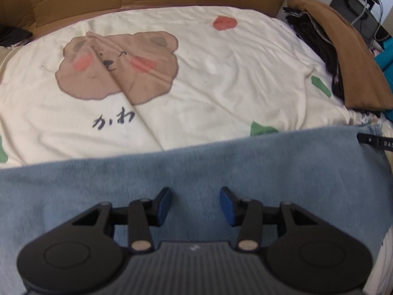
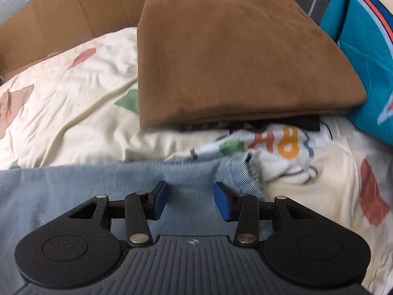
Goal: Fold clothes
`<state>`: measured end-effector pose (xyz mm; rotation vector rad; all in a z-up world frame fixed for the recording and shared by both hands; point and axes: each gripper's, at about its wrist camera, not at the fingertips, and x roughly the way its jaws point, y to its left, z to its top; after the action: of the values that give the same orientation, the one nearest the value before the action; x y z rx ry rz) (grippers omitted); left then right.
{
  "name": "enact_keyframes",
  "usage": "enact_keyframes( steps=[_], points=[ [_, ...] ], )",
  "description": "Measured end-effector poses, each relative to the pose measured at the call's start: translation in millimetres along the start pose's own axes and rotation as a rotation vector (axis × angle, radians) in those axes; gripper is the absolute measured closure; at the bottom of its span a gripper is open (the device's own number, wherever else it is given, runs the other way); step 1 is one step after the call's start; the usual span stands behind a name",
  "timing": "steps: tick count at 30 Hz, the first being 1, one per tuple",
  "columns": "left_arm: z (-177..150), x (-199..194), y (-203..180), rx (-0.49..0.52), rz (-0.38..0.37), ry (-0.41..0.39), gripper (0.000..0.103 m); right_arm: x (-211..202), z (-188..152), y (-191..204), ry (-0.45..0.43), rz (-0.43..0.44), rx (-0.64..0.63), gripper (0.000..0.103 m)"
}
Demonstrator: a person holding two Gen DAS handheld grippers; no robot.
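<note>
The blue denim garment lies spread flat across the near part of the cream bear-print bedsheet, and everything else is placed here relative to that garment.

In the left wrist view the left gripper sits over the middle of the denim, its two blue-padded fingers standing about half apart. Cloth shows flat and unpinched in the gap between them, and the pads do not squeeze any fold, so this gripper holds nothing. Whether the fingertips touch the fabric surface cannot be told. The garment's far edge runs straight across the sheet just beyond the fingertips, and past it lies the printed brown bear face. A dark label strip sticks out at the garment's right end.

In the right wrist view the right gripper hangs over the denim's right end, jaws likewise about half apart with only flat cloth showing between them and nothing clamped. Just right of its right finger the garment's hemmed corner bunches up slightly. Touching that corner is a crumpled white printed garment. Beyond the denim's far edge sits a folded brown garment on top of darker folded clothes, with a teal garment to its right and cardboard behind.
</note>
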<state>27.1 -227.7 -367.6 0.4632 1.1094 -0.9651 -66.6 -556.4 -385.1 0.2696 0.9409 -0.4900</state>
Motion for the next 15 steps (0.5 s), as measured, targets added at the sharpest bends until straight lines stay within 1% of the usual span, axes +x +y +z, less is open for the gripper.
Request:
enact_keyframes(
  steps=[2, 4, 5, 6, 8, 11, 15],
  points=[
    [4.8, 3.1, -1.6, -0.001, 0.008, -0.008, 0.056, 2.0, 5.4, -4.6, -0.011, 0.007, 0.023, 0.057],
    [8.5, 5.7, -4.3, 0.004, 0.019, -0.012, 0.056, 3.2, 11.8, -10.6, -0.019, 0.002, 0.052, 0.064],
    [10.2, 6.9, -5.8, 0.008, 0.026, -0.014, 0.056, 3.4, 15.3, -13.9, -0.021, -0.013, 0.064, 0.076],
    [11.4, 7.8, -6.9, 0.010, 0.031, -0.016, 0.056, 3.8, 18.1, -17.1, -0.022, -0.024, 0.071, 0.086],
    [11.6, 8.7, -7.8, 0.008, 0.036, -0.019, 0.056, 6.5, 22.0, -23.7, -0.012, -0.024, 0.070, 0.093],
    [10.5, 7.6, -6.9, 0.009, 0.034, -0.025, 0.056, 5.7, 26.6, -24.0, 0.000, -0.016, 0.033, 0.093],
    [12.6, 7.6, -3.5, 0.000, 0.020, -0.022, 0.056, -17.1, 29.6, -23.7, -0.034, -0.029, 0.061, 0.091]
  ],
)
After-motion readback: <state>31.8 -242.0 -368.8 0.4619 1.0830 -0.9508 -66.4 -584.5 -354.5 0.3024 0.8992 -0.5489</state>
